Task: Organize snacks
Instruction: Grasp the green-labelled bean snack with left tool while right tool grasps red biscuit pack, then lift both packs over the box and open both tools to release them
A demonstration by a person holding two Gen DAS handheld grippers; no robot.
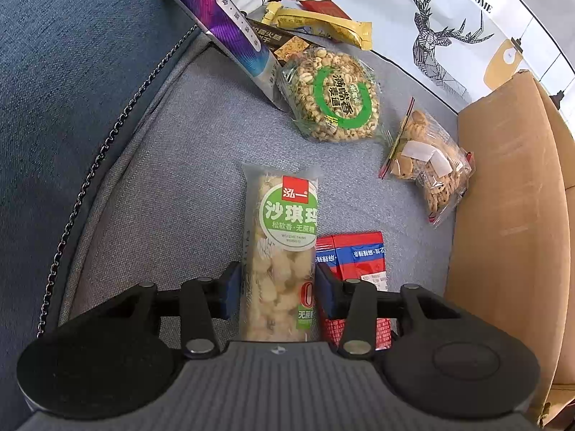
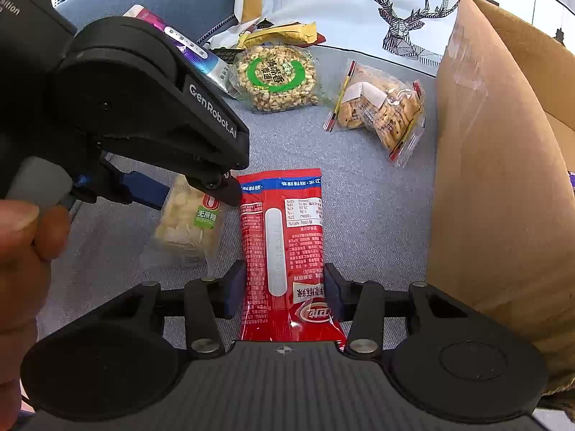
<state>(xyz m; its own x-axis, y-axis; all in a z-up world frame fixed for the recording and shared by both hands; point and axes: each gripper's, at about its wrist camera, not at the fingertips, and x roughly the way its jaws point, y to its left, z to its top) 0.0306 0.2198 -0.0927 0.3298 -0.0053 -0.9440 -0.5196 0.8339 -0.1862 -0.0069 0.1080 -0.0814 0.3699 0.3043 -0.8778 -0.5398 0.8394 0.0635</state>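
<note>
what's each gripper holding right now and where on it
Left gripper clamps the sachima bar across its lower half; right gripper clamps the red snack packet near its lower end.

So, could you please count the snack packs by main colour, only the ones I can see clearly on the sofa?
Green label: 2, the sachima bar and the round puffed grain cake.
Red: 1, the red packet.
Clear bag: 1, the biscuit bag.
Purple: 1, the purple pack.
Total: 5. The heap behind is too jumbled to count.
</note>
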